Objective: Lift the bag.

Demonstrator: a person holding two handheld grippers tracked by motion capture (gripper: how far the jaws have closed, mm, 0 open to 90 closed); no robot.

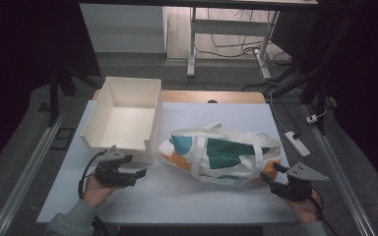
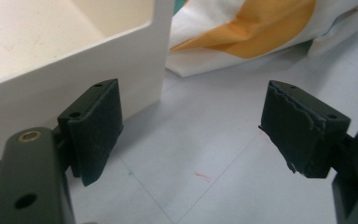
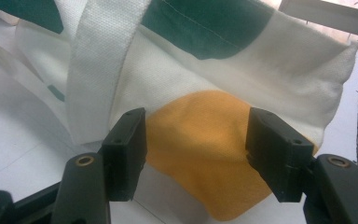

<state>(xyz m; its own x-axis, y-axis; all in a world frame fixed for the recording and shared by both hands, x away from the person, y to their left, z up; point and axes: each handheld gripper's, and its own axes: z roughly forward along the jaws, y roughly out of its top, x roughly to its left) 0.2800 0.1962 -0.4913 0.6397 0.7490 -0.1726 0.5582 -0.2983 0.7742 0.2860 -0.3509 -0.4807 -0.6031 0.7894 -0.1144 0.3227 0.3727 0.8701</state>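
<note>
A white cloth tote bag (image 1: 221, 152) with teal and orange patches lies on its side on the white table (image 1: 177, 196), right of centre. Left of it stands an open white box (image 1: 153, 123) with nothing in it. My left gripper (image 1: 140, 173) is low over the table by the box's near right corner. In the left gripper view it (image 2: 191, 107) stands open over bare table, with the box wall (image 2: 74, 70) beside one jaw and the bag's corner (image 2: 251, 28) beyond. My right gripper (image 1: 268, 178) is at the bag's near right corner. It (image 3: 196, 140) is open, the bag's (image 3: 261, 70) orange patch between its jaws.
The table's near edge runs just behind both hands. A white power strip (image 1: 297, 143) with its cable lies on the floor off the right edge. A desk frame (image 1: 192, 44) and cables stand on the floor beyond the far edge.
</note>
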